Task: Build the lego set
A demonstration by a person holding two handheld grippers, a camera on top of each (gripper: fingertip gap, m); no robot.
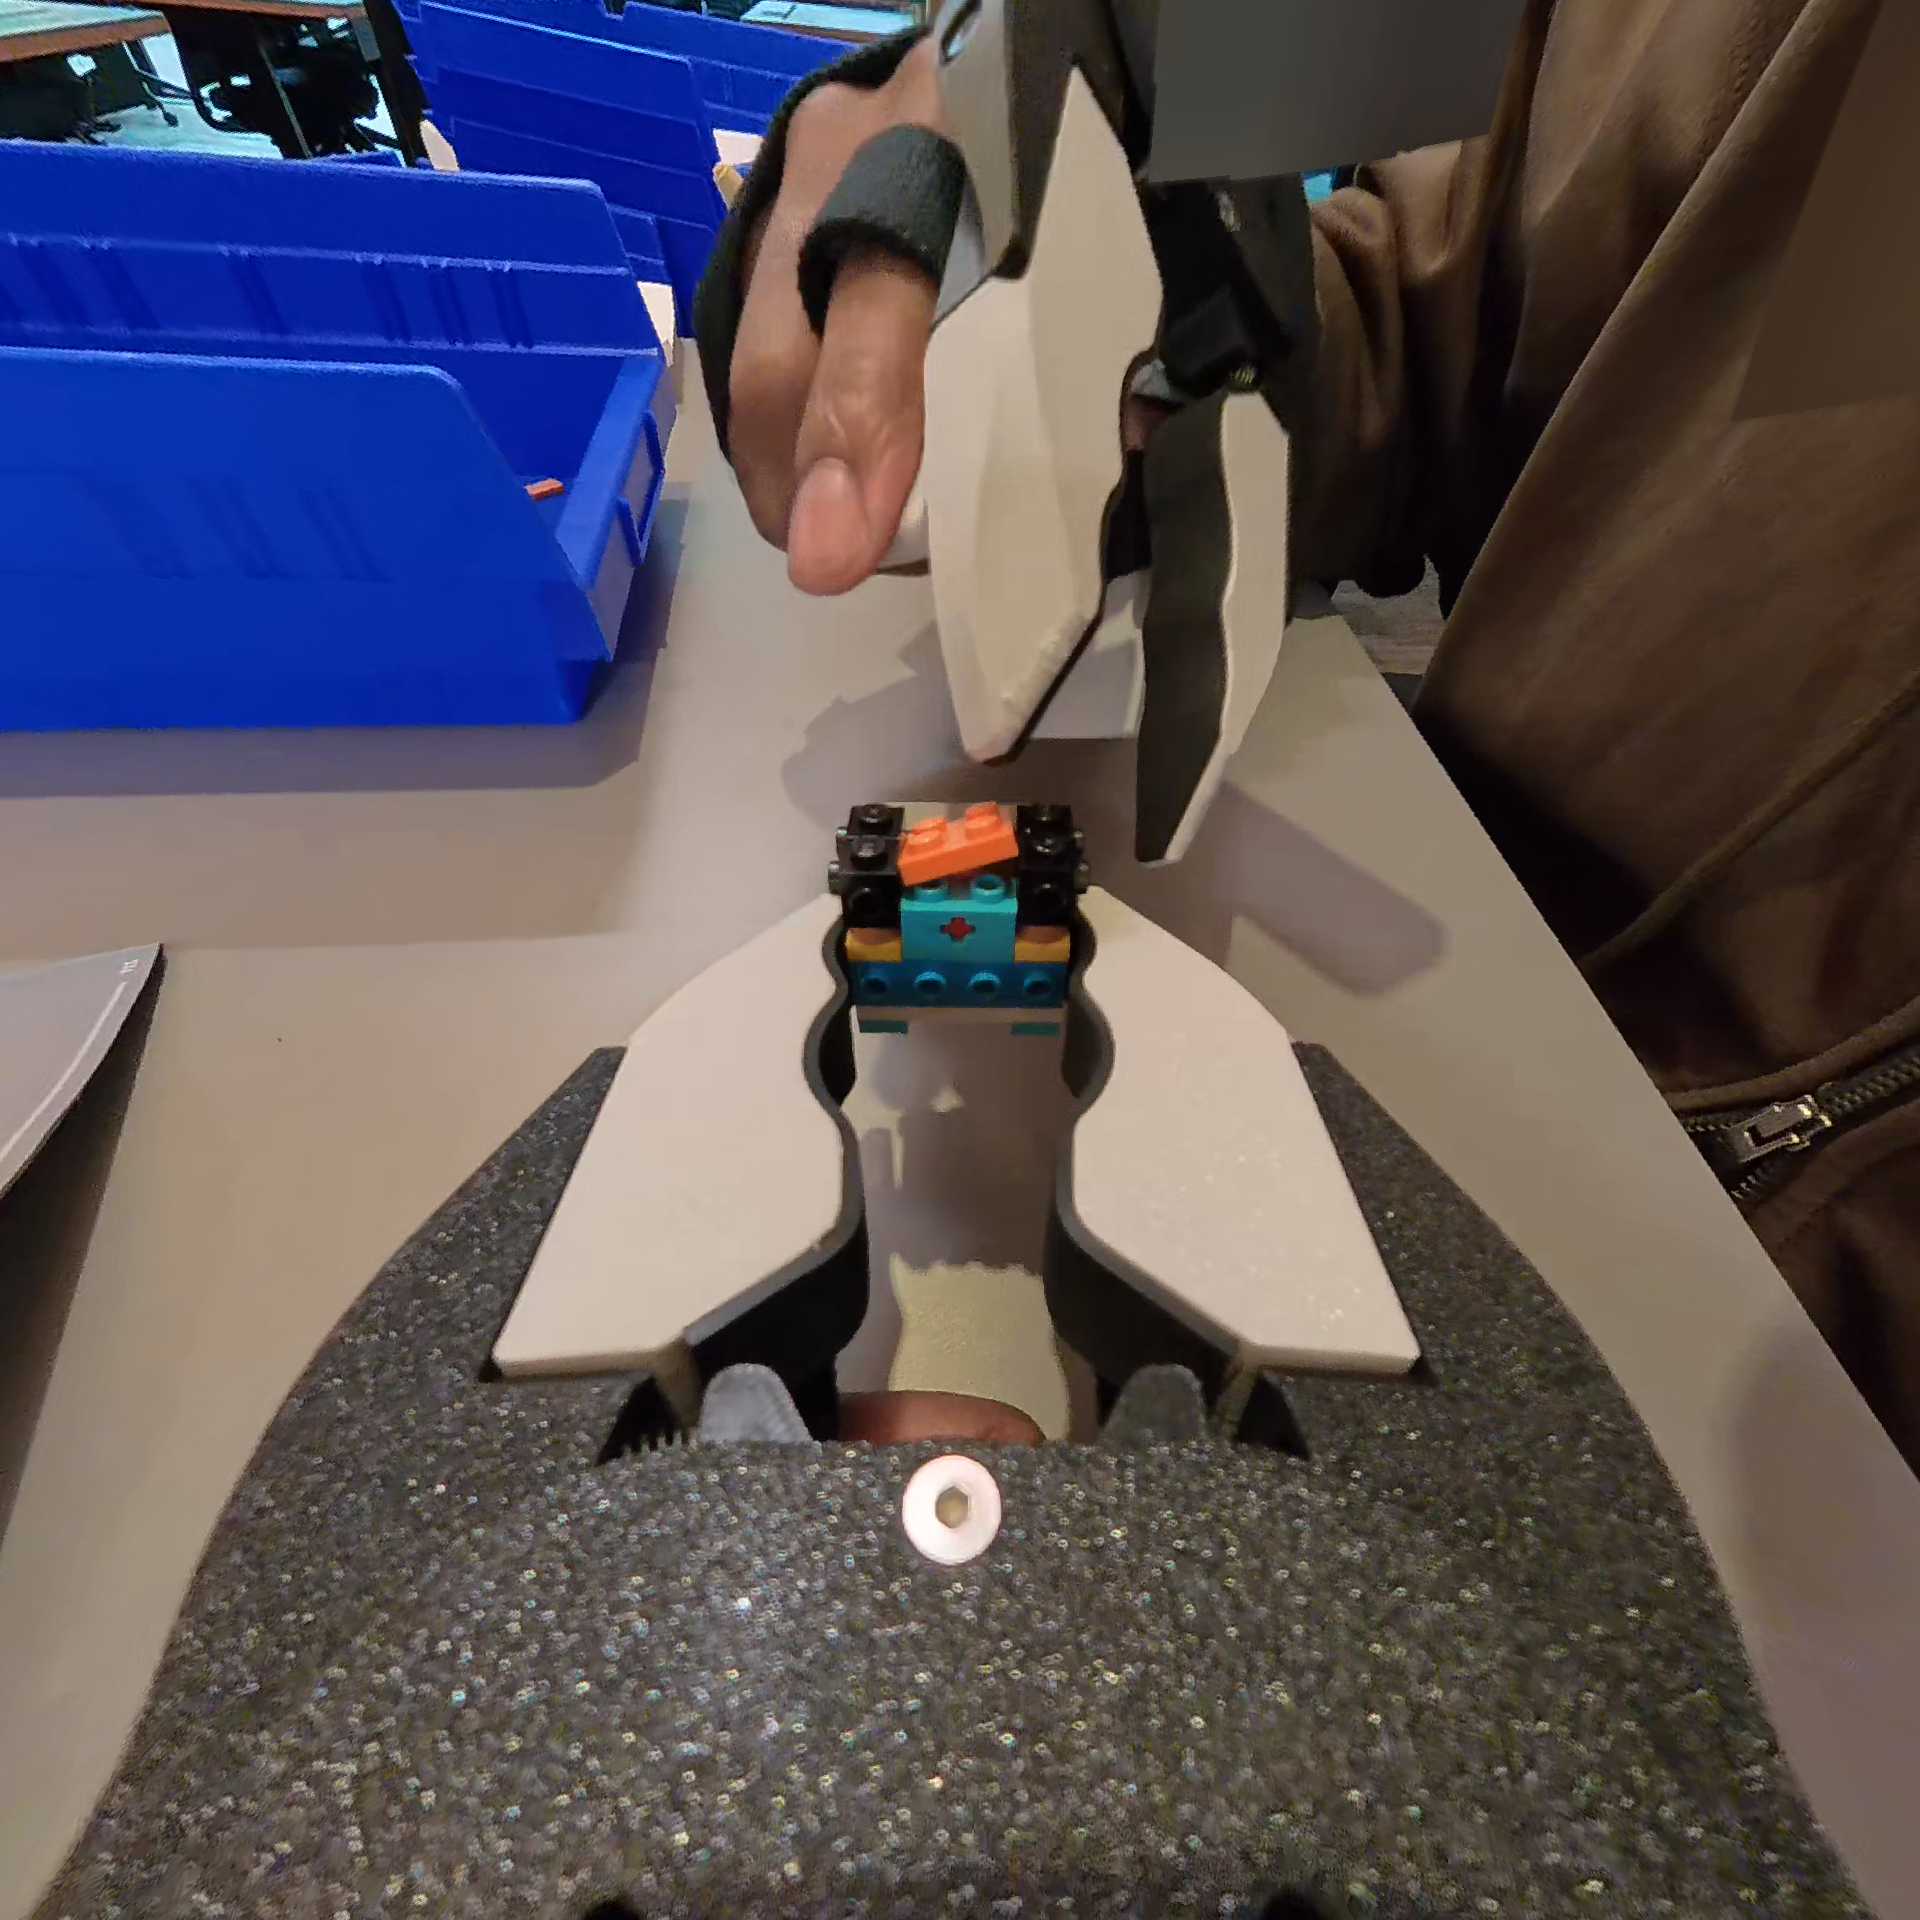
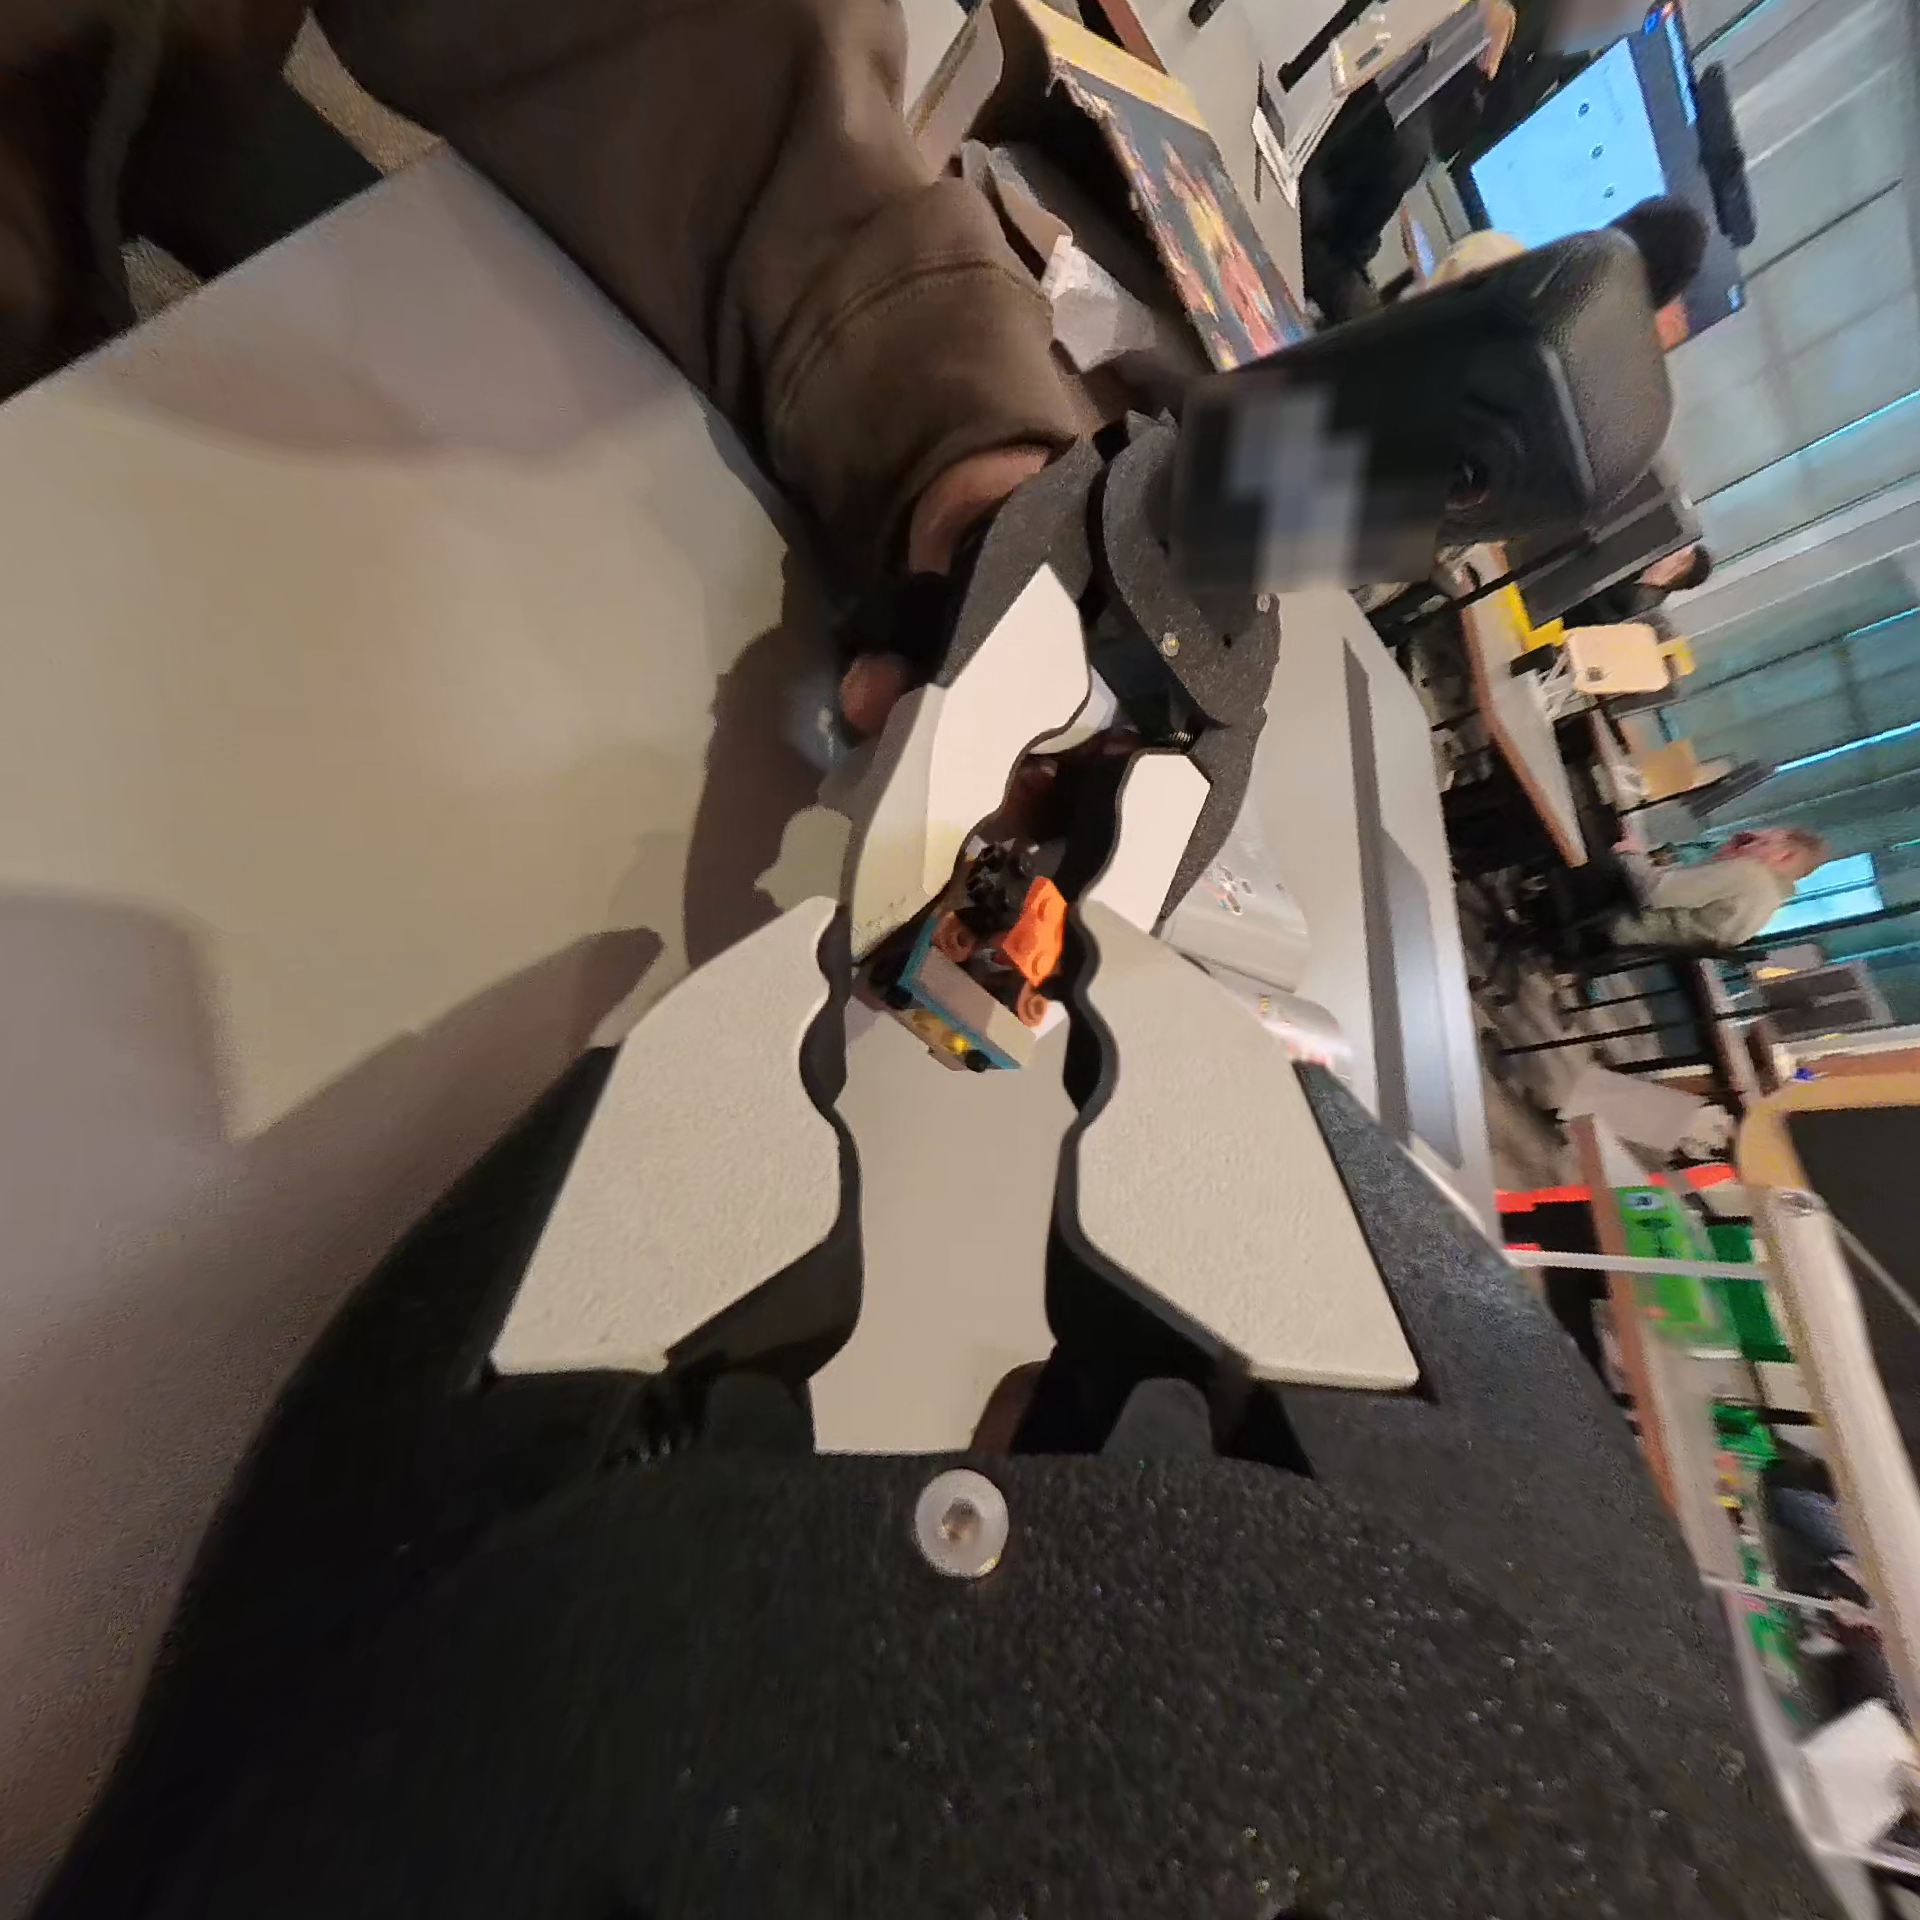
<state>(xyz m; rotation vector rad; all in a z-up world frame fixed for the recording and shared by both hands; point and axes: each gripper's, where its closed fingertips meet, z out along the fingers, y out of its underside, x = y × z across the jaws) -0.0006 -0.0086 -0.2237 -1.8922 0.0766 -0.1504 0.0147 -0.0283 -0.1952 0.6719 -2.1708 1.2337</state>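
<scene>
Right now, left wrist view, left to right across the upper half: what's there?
Blue bins → person's hand → right gripper, open above the lego build → brown jacket.

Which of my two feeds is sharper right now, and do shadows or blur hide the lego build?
Left wrist view: sharp, evenly lit; the lego build is crisp in the left gripper, with soft shadows of the right gripper on the table behind it. Right wrist view: tilted, motion-smeared at the edges; the build reads softer and partly shaded, and wide-angle bending distorts the background.
</scene>
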